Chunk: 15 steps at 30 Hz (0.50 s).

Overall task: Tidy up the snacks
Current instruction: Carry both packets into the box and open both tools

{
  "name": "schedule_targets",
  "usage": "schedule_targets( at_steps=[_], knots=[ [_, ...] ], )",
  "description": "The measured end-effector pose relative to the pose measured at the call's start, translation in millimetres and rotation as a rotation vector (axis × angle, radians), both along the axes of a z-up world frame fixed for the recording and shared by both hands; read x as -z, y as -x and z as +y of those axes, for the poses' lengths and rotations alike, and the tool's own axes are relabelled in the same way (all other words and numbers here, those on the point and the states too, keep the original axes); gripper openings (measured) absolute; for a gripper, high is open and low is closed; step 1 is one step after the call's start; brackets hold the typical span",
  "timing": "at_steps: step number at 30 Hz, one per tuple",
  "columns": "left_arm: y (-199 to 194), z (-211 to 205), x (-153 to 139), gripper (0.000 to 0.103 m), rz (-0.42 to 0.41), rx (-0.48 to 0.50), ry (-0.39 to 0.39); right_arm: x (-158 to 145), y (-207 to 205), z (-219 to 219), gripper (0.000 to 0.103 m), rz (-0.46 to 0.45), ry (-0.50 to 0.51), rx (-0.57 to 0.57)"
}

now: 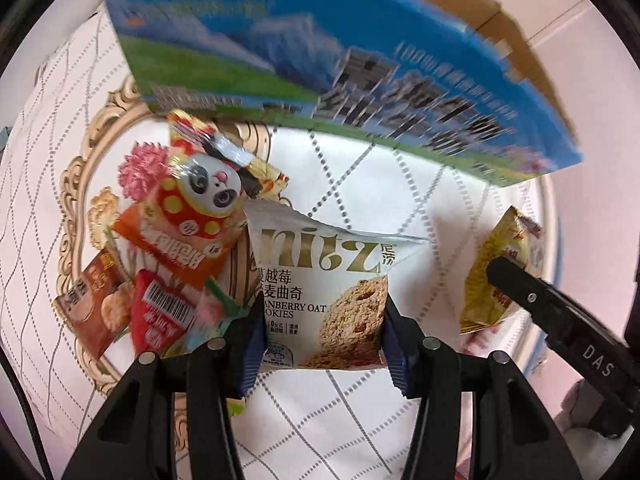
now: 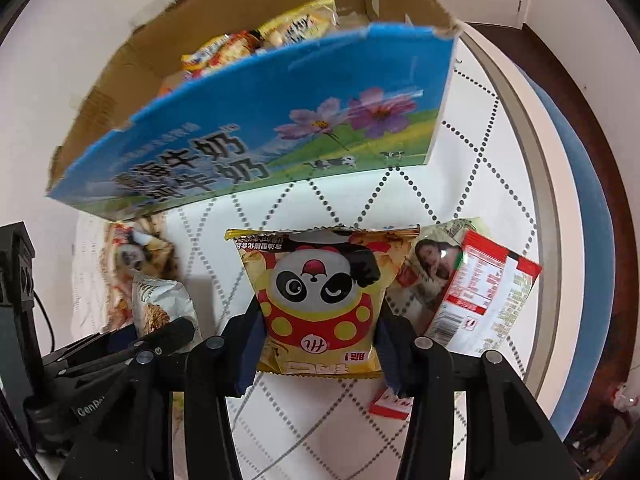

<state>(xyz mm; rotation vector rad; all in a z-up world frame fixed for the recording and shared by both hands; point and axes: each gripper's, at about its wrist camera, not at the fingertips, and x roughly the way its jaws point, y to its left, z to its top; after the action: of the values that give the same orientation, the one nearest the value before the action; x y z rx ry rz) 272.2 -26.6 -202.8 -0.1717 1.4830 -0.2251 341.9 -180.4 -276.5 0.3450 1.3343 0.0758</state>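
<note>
Here, mid-sort, my left claw (image 1: 322,344) is clamped on a white cookie packet (image 1: 320,292), pinched at its lower corners and held above the quilted tablecloth (image 1: 360,184), a little short of the blue cardboard box (image 1: 304,60). My right claw (image 2: 318,352) is likewise closed on a yellow panda snack bag (image 2: 320,296), gripped low across both sides, facing the same box (image 2: 256,128), which stands near the table's far edge with several packets already inside.

Both bags look light, puffed and crinkly; I judge the film slippery and the contents easy to crush, so a hold on the sealed edges or corners seems safer than squeezing the belly. Soft as they are, they will likely sag and swing when lifted over the box wall.

Toward the left edge of the cloth a heap of loose snacks (image 1: 168,248) lies on an ornate gold-rimmed tray (image 1: 76,208). Toward the right edge, just beside my right claw, a red-and-green packet (image 2: 484,292) overlaps another wrapper. The rounded table rim (image 2: 532,184) curves past behind them.
</note>
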Motion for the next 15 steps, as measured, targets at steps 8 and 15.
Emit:
schedule_targets(
  at_steps=[8, 15],
  knots=[
    [-20.7, 17.9, -94.5, 0.049, -0.170, 0.045, 0.041, -82.8, -1.4, -1.6, 0.051, -0.137, -0.143, -0.009],
    [-123.5, -0.9, -126.2, 0.049, -0.275, 0.090, -0.118, -133.6, -74.3, 20.8, 0.051, -0.242, -0.116, -0.048]
  ],
)
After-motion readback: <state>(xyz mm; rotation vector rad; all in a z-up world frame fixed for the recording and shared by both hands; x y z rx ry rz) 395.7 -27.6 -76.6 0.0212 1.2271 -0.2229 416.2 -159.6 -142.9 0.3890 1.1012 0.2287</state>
